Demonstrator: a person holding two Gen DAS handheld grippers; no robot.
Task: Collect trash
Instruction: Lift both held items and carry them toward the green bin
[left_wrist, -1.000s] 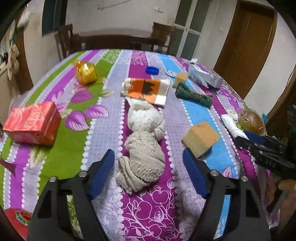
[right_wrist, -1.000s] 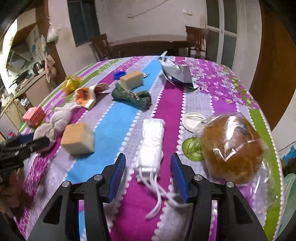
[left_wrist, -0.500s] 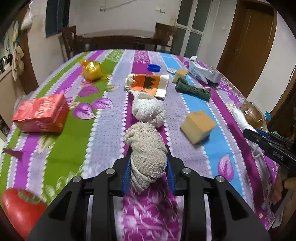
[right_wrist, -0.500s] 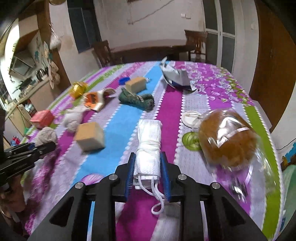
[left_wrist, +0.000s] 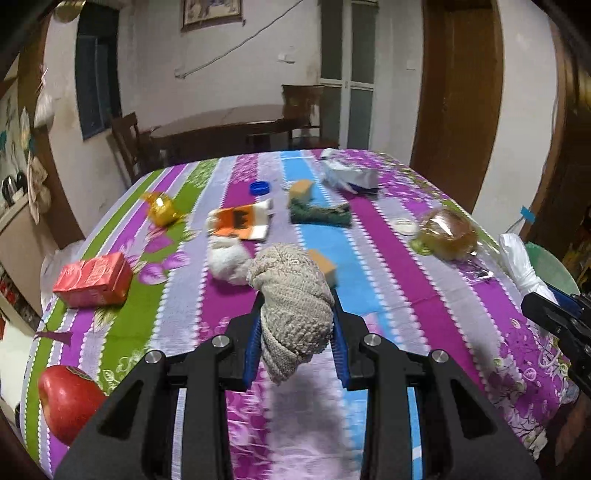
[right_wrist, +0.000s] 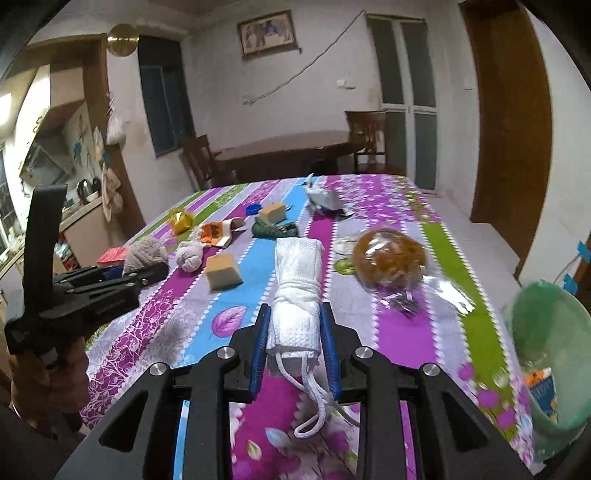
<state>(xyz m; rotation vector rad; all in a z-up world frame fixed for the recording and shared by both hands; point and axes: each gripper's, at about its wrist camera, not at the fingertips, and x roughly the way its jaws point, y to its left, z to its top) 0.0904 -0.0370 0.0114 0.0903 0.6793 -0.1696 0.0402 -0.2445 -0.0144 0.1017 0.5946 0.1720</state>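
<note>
Two bits of trash are already off the surface (left_wrist: 424, 295), one per hand. The beige knitted cloth wad (left_wrist: 291, 306) sits clamped between the blue pads of the left tongs (left_wrist: 295, 343), bulging up and forward past the tips with a little tail drooping underneath. The white rolled-up cloth bundle with the dangling cord (right_wrist: 297, 295) is pinched in the right tongs (right_wrist: 295, 350), long axis running straight out along the fingers, cord loops hanging below. Both pairs of tongs are narrowed right down onto their loads, not gaping.

What matters for the drop, I'd say, is the pale green plastic bin (right_wrist: 546, 354). It's low at the right edge of the right view, so the white bundle is much the nearer of the two and needs to swing right and down. The wad has to cross further over.

Still lying on the striped floral cloth: a white fluffy ball (left_wrist: 227, 264), a tan sponge block (right_wrist: 221, 273), an orange and white wrapper (left_wrist: 240, 223), a gold foil wrapper (left_wrist: 162, 210), a red carton (left_wrist: 94, 280), a red apple (left_wrist: 68, 402) and a bagged bun (right_wrist: 389, 256).

The bin is cut off by the frame edge and blurry; there's some printed packet inside, can't read it.
</note>
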